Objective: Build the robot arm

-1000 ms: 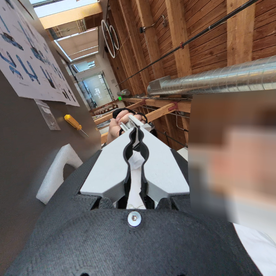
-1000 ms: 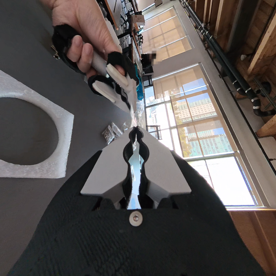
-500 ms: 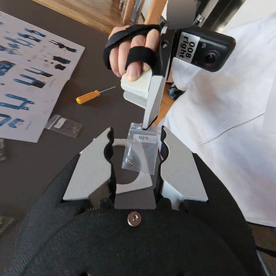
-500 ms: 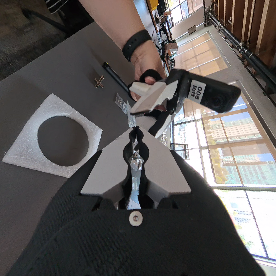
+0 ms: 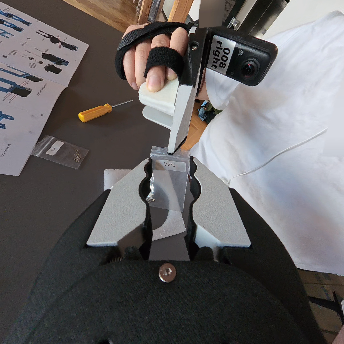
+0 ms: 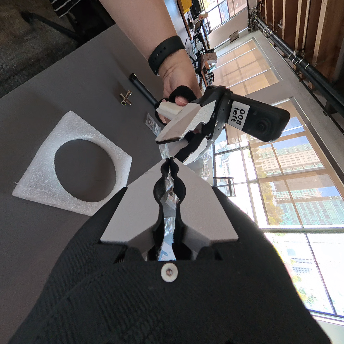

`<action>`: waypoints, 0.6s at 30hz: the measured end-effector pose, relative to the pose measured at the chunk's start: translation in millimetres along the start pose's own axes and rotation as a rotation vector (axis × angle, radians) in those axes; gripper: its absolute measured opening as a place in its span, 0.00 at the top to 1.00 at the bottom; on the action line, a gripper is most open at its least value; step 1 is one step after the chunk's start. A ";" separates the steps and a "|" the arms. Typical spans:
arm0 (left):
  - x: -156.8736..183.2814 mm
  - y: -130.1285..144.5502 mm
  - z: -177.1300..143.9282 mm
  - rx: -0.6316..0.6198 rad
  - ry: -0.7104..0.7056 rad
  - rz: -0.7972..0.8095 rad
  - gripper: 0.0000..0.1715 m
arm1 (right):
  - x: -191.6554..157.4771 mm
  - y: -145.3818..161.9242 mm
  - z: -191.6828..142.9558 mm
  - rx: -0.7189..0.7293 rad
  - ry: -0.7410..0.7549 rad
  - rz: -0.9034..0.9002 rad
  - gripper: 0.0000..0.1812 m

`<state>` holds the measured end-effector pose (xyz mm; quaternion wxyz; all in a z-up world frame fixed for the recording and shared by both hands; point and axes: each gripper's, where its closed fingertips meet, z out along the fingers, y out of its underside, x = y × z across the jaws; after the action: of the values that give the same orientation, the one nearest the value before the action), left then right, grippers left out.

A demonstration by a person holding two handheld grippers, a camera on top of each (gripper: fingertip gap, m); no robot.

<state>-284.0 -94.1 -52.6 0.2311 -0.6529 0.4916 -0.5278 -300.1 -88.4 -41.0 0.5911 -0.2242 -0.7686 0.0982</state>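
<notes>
- The right gripper is closed, its tips pinching the top strip of a small clear zip bag, which hangs free above the table.
- The pinch sits on the sealed edge above the white label, to my eye the stiffest part of so limp a bag and so the soundest place to hold it.
- The left gripper is open, one jaw on each side of the hanging bag at about label height. Whether either jaw touches the film I cannot tell.
- A few small screws lie in the bag's lower corner, close to the left-hand jaw. A squeeze up near the label would likely meet flat film only.
- Below the bag lies a white foam piece with a round hole.
- Farther off on the table are a second bag, a yellow screwdriver and a printed sheet.
</notes>
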 end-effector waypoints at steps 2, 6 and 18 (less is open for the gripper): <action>0.0 1.8 0.6 0.002 0.009 -0.021 0.78 | -1.2 0.0 0.6 0.019 0.005 0.021 1.00; -0.7 4.4 2.4 0.002 0.014 -0.043 0.78 | -1.6 0.1 1.7 0.068 0.018 0.107 1.00; -4.7 10.1 12.1 -0.052 0.039 -0.096 0.79 | -2.4 9.3 0.8 0.143 -0.003 0.351 0.92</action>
<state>-276.7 -96.7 -67.2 0.1790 -0.6713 0.4775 -0.5379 -298.3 -81.2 -47.2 0.5784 -0.3120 -0.7095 0.2545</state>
